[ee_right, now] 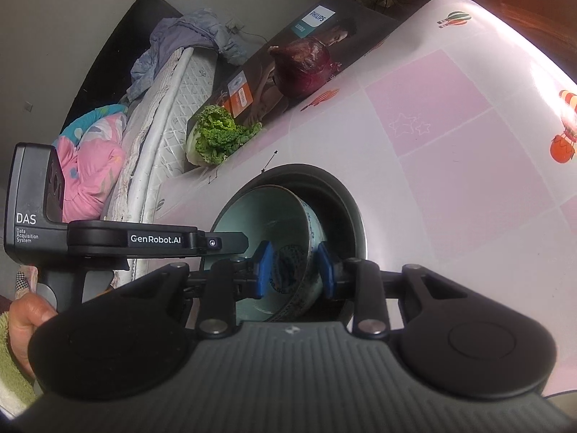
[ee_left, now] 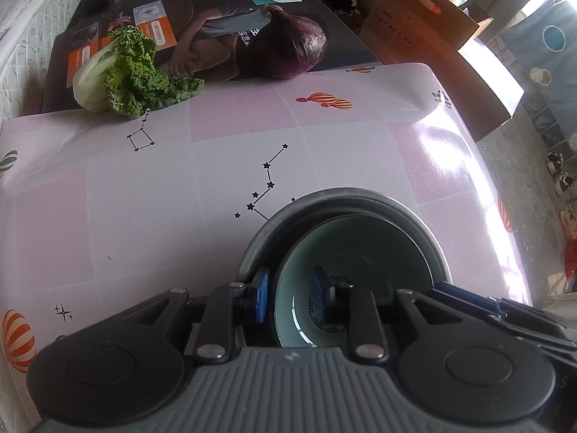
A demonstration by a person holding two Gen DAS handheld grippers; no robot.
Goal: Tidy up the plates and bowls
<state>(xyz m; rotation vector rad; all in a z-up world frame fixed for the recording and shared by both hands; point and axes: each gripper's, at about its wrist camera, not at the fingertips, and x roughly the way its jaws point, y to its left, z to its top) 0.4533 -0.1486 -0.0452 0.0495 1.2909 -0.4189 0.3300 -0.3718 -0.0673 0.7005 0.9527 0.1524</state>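
A pale green bowl (ee_left: 360, 245) with a blue pattern sits tilted inside a larger grey metal bowl (ee_left: 342, 195) on the pink tablecloth. My left gripper (ee_left: 291, 295) straddles the green bowl's near-left rim, one blue pad outside and one inside, with a gap at the wall. In the right wrist view my right gripper (ee_right: 295, 270) is shut on the green bowl (ee_right: 259, 213) at its right wall, inside the grey bowl (ee_right: 346, 195). The left tool's housing (ee_right: 155, 240) reaches in from the left, held by a hand (ee_right: 25, 317).
A leafy cabbage (ee_left: 122, 75) and a red onion (ee_left: 292, 47) lie on a dark printed box (ee_left: 216, 29) at the table's far edge. Cardboard boxes (ee_left: 432, 36) stand beyond the far right corner. A mattress (ee_right: 166, 115) and bedding lie left of the table.
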